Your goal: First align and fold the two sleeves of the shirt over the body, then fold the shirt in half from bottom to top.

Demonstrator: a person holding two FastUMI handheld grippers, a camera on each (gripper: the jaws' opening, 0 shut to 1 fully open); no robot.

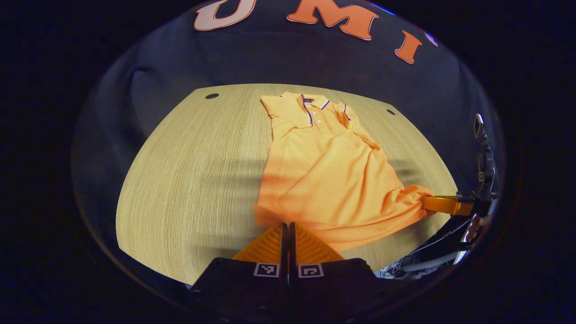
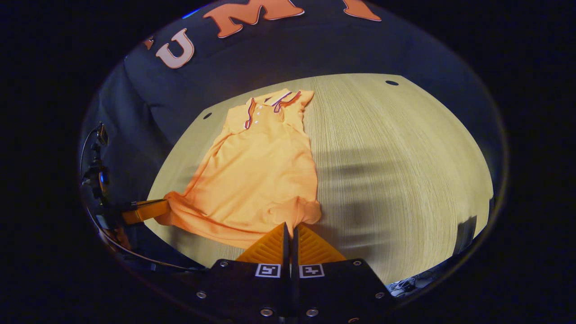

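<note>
Sleeves folded in, we judge the bottom-to-top fold is in hand: our left gripper (image 1: 288,227) and right gripper (image 2: 290,228), fingers together, each clamp a hem corner of the shirt (image 1: 324,171). Next: carry the hem far, toward the collar. Bare worktop (image 2: 396,180) flanks it.

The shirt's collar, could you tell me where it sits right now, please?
In the left gripper view the collar lies at the far end of the shirt, near the table's back edge, opposite the hem pinched by both grippers.
</note>
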